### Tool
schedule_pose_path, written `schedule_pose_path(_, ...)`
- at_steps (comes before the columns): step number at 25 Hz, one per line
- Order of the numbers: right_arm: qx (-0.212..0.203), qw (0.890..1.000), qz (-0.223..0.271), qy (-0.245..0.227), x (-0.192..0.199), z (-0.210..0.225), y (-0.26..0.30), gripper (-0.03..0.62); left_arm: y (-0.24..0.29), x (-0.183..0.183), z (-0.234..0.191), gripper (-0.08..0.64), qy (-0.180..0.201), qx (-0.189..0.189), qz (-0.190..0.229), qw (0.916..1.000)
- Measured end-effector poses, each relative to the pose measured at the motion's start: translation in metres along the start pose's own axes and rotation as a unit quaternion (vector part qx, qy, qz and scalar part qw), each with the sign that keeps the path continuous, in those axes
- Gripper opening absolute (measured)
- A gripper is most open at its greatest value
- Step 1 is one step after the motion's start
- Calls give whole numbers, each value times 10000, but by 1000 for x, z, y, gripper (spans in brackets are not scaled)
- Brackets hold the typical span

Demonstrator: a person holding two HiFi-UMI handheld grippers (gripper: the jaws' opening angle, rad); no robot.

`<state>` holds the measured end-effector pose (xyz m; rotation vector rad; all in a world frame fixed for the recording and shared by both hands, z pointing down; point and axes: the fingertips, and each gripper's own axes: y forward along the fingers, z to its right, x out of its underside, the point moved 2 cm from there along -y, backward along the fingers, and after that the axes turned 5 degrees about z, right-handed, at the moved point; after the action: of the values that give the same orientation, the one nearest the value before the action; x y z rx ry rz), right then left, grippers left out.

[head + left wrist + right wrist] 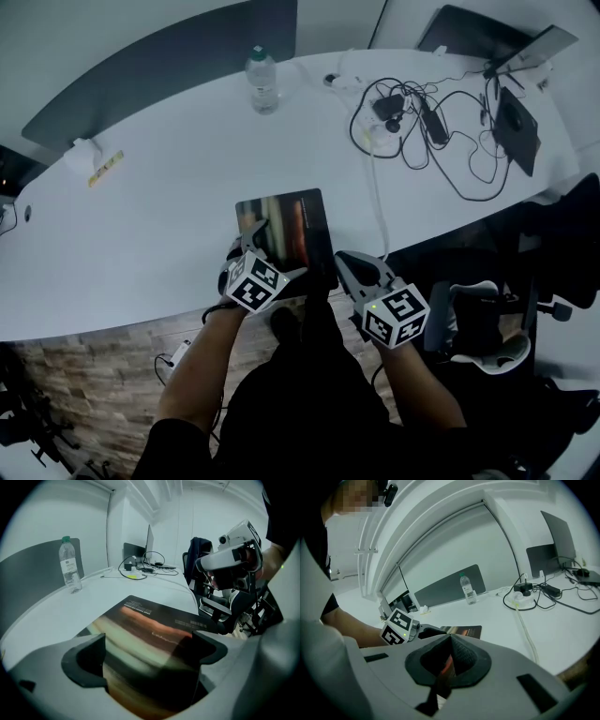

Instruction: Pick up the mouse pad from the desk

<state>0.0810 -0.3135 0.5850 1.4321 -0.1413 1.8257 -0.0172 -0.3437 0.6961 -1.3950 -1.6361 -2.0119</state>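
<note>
The mouse pad (286, 234) is a dark sheet with orange and cream bands, lying at the white desk's (141, 234) front edge. My left gripper (248, 242) is open. Its jaws stand wide over the pad's near left part, and the pad (150, 630) shows between them with no pad pressing. My right gripper (341, 264) is at the pad's near right corner. In the right gripper view its jaws (450, 641) meet on a thin orange edge of the pad (461, 631). The left gripper's marker cube (398, 626) shows there too.
A water bottle (263, 80) stands at the back of the desk. Tangled black cables (422, 122) and a laptop (516, 127) lie at the far right. A grey divider (159, 66) runs behind. An office chair (478, 319) stands right of me, below the desk edge.
</note>
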Motion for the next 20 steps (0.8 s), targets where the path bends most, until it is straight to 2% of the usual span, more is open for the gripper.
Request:
schedule_pose_path(3, 39, 10000, -26, 31, 1, 5, -2, 5, 4, -2, -5, 572, -30, -7, 104, 9999)
schedule_pose_path(20, 35, 9997, -118, 203, 9, 13, -10, 5, 7, -6, -14, 571, -101, -156, 167, 9997)
